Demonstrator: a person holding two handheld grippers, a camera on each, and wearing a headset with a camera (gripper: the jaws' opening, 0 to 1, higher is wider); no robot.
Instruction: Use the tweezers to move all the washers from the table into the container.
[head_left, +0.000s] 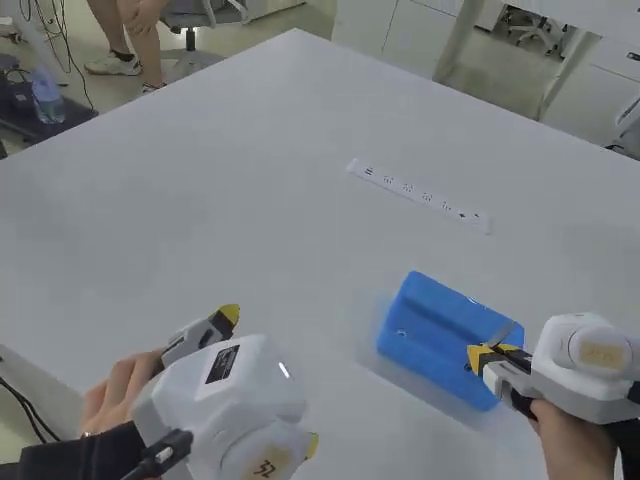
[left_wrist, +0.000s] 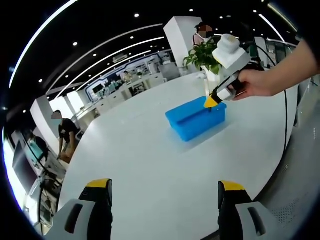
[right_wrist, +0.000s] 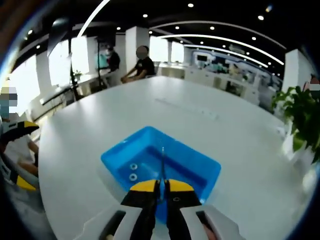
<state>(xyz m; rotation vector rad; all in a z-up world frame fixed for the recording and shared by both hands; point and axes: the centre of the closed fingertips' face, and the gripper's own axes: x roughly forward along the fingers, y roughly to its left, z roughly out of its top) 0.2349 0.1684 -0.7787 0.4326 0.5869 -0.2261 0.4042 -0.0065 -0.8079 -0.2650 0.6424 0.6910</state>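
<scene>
noted: tweezers clamped in closed right gripper, tips over blue container; two washers inside. left gripper spread, empty. advise keeping tips within walls before any release.

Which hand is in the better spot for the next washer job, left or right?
Right, probably. The right gripper is shut on the thin metal tweezers, whose tips hang over the blue plastic container with two small metal washers inside. The left gripper is open above bare white table.
</scene>
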